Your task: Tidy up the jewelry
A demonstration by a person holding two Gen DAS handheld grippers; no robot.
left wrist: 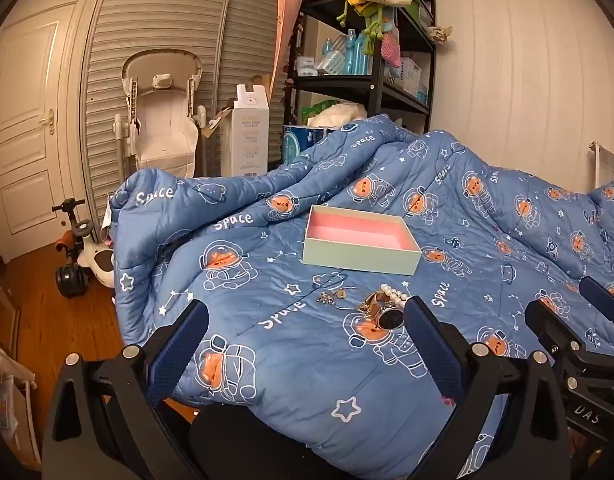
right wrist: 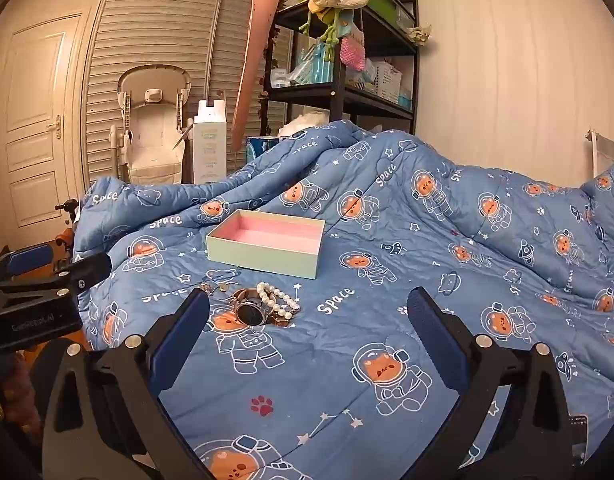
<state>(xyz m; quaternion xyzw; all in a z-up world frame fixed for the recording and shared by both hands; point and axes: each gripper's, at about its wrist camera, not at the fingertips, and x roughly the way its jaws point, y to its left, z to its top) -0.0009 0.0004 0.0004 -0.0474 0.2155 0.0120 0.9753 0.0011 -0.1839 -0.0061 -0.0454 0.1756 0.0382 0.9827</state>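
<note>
A pale green box with a pink lining [left wrist: 361, 242] lies open on the blue space-print quilt [left wrist: 291, 360]; it also shows in the right wrist view [right wrist: 267, 246]. In front of it lie a rose-gold watch [right wrist: 249, 312], a pearl bracelet [right wrist: 277, 298] and small earrings [right wrist: 213, 288]. In the left wrist view the watch [left wrist: 387, 316], pearls [left wrist: 395, 294] and earrings [left wrist: 331, 296] sit near my right finger. My left gripper [left wrist: 307, 322] is open and empty, short of the jewelry. My right gripper [right wrist: 307, 312] is open and empty, just right of the watch.
A black shelf unit [left wrist: 371, 60] with bottles and toys stands behind the bed. A white baby seat [left wrist: 163, 120], a tall carton [left wrist: 249, 132] and a ride-on toy [left wrist: 77, 256] stand on the wooden floor at left. The quilt bunches up at the back.
</note>
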